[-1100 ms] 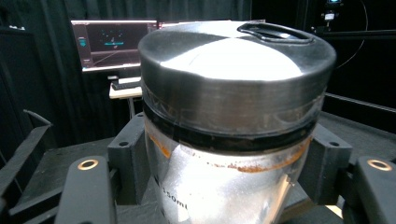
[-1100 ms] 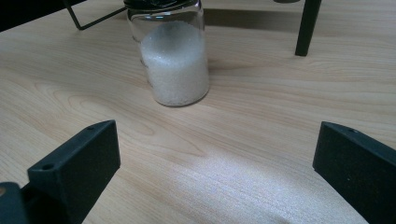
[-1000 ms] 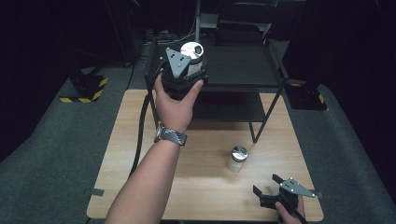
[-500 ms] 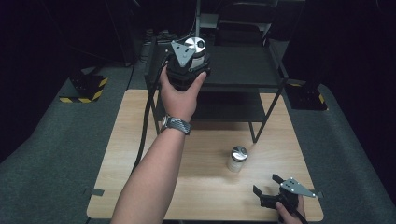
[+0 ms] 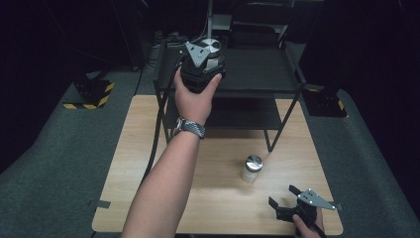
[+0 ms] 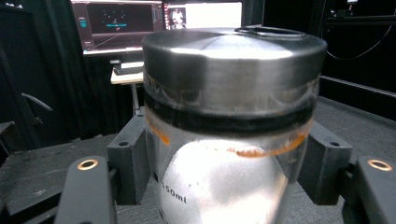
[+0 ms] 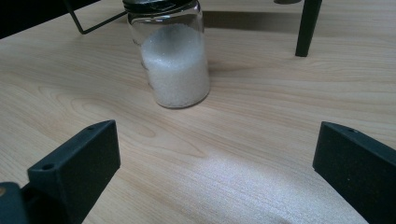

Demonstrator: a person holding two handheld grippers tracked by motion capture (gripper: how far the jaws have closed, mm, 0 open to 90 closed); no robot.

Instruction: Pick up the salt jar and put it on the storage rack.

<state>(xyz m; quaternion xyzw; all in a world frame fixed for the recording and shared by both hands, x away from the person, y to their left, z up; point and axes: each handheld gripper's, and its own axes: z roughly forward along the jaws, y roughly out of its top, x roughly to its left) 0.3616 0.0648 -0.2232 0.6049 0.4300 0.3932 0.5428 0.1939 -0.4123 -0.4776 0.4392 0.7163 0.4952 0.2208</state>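
Up at the far shelf, the left tool grips a jar between its jaws, held upright just over the shelf top, probably to be set there. Near right, the right tool rests released on the tabletop, facing a second jar, likely next. Two jars, two tools, one shelf.
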